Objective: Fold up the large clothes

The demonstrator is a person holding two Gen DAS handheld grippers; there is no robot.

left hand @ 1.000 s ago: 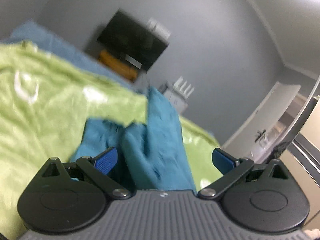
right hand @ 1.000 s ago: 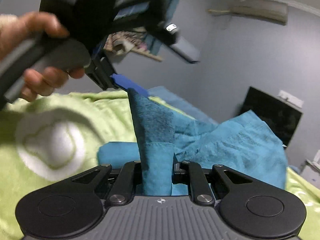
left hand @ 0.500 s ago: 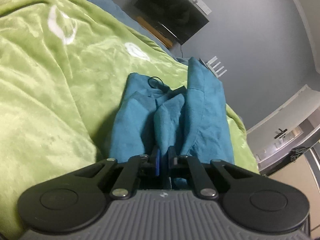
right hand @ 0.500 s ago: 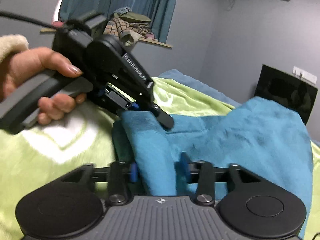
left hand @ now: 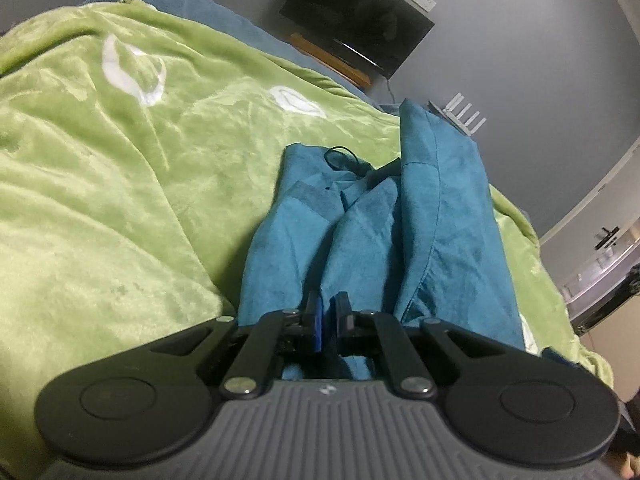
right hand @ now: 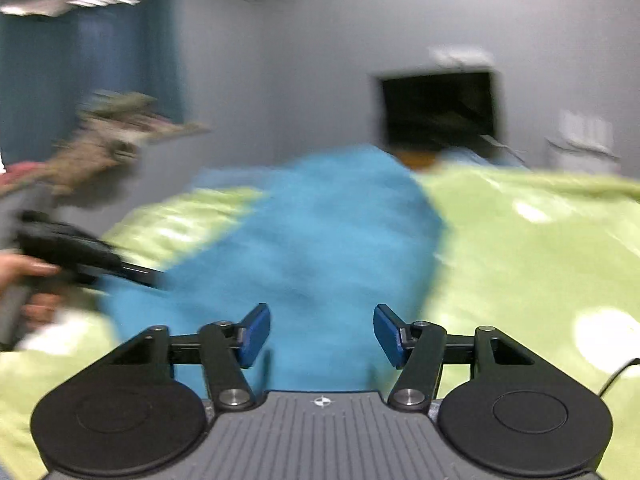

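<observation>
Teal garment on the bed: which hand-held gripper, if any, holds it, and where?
The left hand-held gripper is shut on a fold at the near edge of the teal garment. The right hand-held gripper is open and holds nothing.

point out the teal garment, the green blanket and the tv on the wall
teal garment [left hand: 440,216]: left wrist view, on its broad right-hand fold.
green blanket [left hand: 120,184]: left wrist view, on the bare plush stretch left of the garment.
tv [left hand: 356,20]: left wrist view, on the middle of its dark screen.
</observation>
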